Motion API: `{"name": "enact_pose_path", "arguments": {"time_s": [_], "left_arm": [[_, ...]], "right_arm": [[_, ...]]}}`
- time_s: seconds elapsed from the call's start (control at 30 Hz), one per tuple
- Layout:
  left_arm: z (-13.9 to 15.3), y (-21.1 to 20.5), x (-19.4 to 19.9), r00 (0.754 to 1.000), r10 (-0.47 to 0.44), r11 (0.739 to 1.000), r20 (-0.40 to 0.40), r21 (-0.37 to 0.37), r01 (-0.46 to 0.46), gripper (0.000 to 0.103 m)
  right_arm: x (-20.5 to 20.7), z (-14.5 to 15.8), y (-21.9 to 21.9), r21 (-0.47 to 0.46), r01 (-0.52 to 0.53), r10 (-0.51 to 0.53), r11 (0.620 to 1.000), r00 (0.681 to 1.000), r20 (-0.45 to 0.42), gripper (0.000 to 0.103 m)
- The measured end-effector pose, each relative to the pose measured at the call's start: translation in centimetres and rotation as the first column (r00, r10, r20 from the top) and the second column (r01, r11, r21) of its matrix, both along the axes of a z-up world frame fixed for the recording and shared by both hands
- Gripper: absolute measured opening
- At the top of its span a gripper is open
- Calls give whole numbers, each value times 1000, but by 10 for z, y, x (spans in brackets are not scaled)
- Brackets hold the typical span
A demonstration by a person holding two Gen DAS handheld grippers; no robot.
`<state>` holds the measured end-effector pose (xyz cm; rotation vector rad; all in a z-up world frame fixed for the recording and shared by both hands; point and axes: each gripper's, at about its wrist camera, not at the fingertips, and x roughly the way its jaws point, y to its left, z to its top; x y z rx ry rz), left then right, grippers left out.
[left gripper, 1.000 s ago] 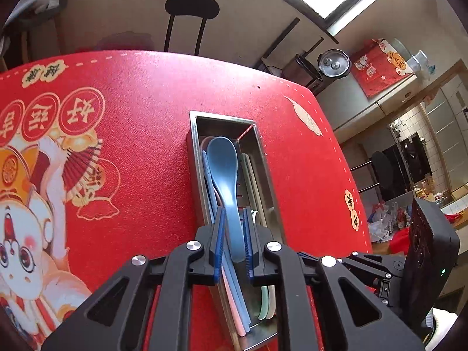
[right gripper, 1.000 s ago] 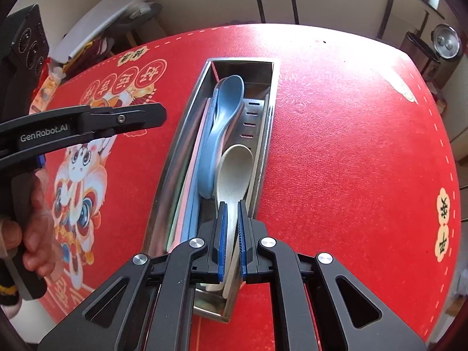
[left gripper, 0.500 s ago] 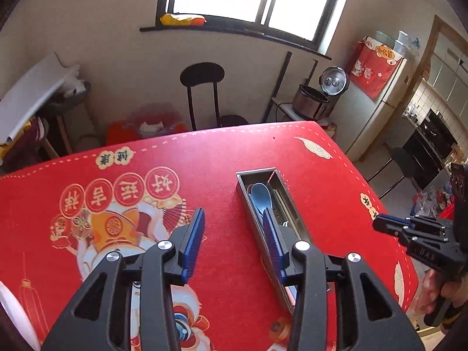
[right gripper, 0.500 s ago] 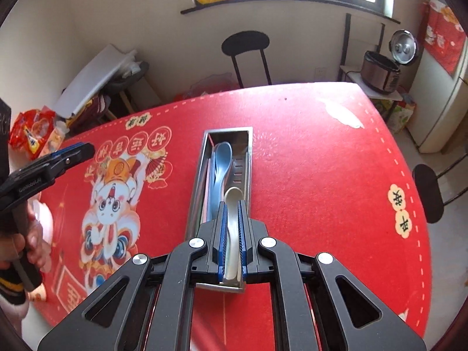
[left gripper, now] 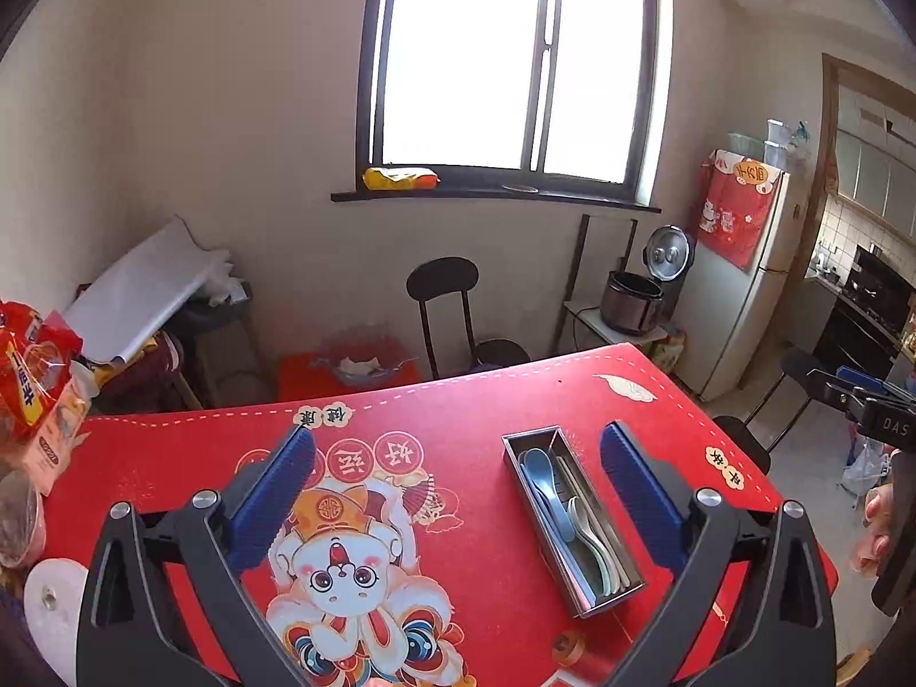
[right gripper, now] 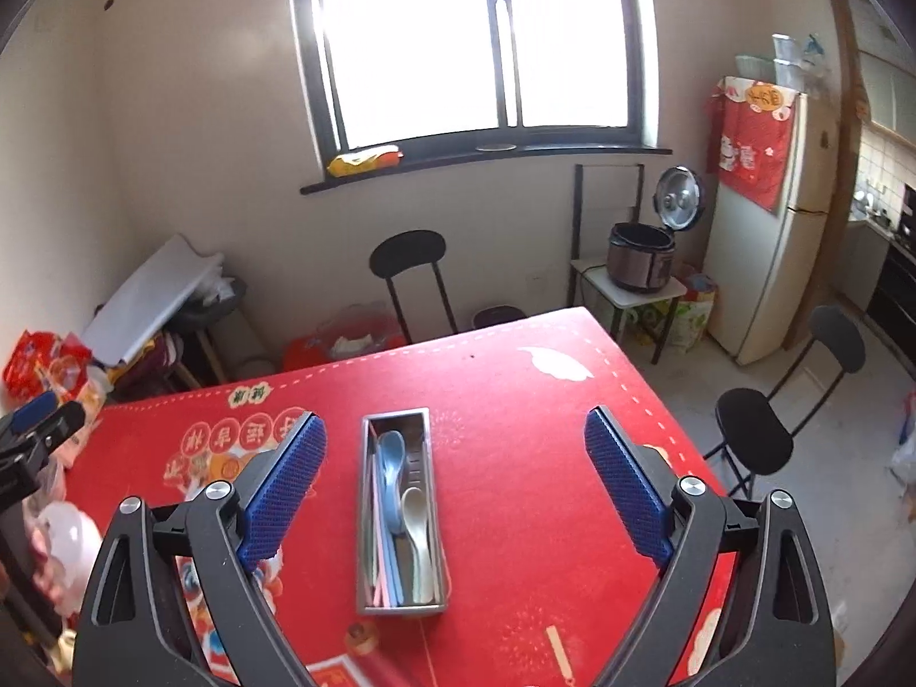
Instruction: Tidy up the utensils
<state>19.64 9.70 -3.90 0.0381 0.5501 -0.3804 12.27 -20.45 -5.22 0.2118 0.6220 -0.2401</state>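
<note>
The left gripper (left gripper: pixel 458 492) and right gripper (right gripper: pixel 455 481) are above the desk (right gripper: pixel 515 401), jaws opening wide, nothing between them. The metal tray (right gripper: pixel 362 515) rests on the desk, holding a blue spoon (right gripper: pixel 391 458), a cream spoon (right gripper: pixel 417 521) and, apparently, chopsticks.

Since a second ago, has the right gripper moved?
Yes. The right gripper rose up and back from the metal tray, jaws opening and empty; the window now shows.
</note>
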Motion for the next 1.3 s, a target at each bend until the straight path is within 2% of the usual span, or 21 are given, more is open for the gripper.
{"name": "enact_pose_path", "arguments": {"time_s": [0.13,0.37,0.8,1.3], "left_arm": [[8,-2,-11,1000,0,1000,22,-23,1,97],[11,-25,-24,997,18,999,72,44,-22,97],[6,-50,-30,998,-35,999,46,11,34,97],[3,-57,-32,998,-55,998,39,21,54,97]], "right_arm": [[-11,4,-3,-9,49,-49,999,999,8,89],[-26,6,-2,-21,93,-92,995,995,21,89],[-43,10,7,-75,120,-118,990,992,31,89],[-47,12,11,-133,172,-172,976,985,10,89]]}}
